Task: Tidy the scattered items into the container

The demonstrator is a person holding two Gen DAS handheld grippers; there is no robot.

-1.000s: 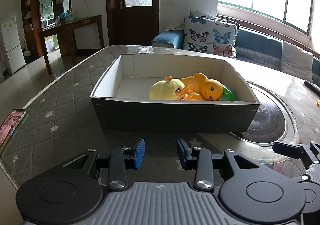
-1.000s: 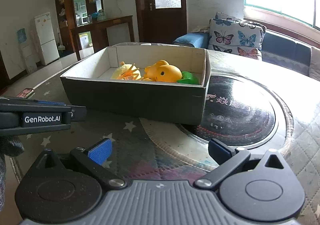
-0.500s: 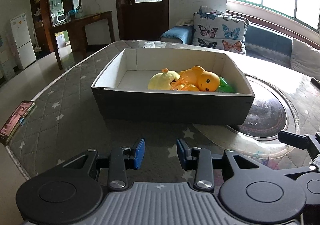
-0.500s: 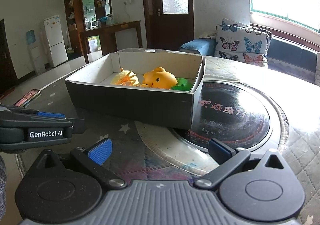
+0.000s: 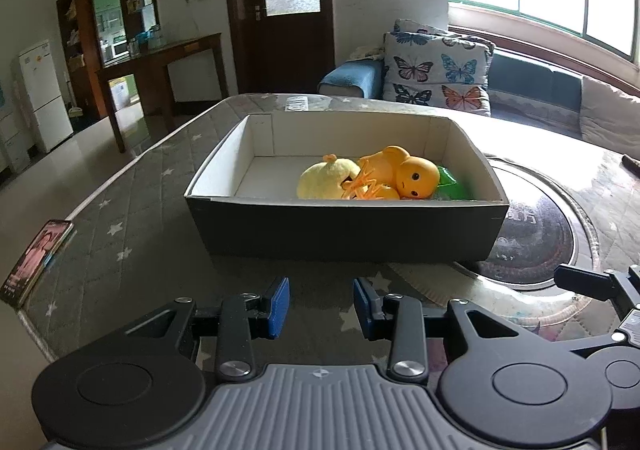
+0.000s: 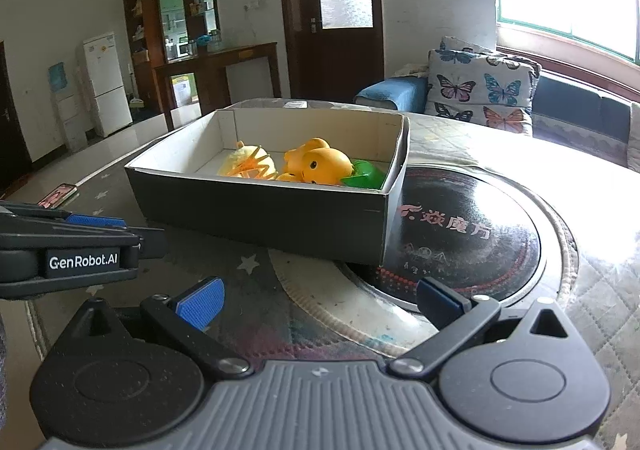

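Note:
A dark cardboard box (image 5: 344, 234) (image 6: 264, 216) with a white inside stands on the table. In it lie a pale yellow plush (image 5: 326, 182) (image 6: 250, 166), an orange doll (image 5: 404, 174) (image 6: 320, 166) and a green item (image 5: 450, 186) (image 6: 362, 176). My left gripper (image 5: 321, 306) hovers in front of the box, open by a narrow gap, nothing between its blue pads. My right gripper (image 6: 320, 300) stands wide open and empty, near the box's right corner. The left gripper's body also shows at the left edge of the right wrist view.
A phone (image 5: 38, 260) (image 6: 58, 195) lies near the table's left edge. A round black hotplate (image 6: 460, 234) (image 5: 532, 238) is set into the table right of the box. A sofa with butterfly cushions (image 5: 436, 72) stands behind; a wooden desk (image 5: 160, 62) and fridge (image 5: 38, 94) at far left.
Both views have drawn back and up a little from the box, which looks smaller and farther. Gripper openings look the same; the toys have not moved.

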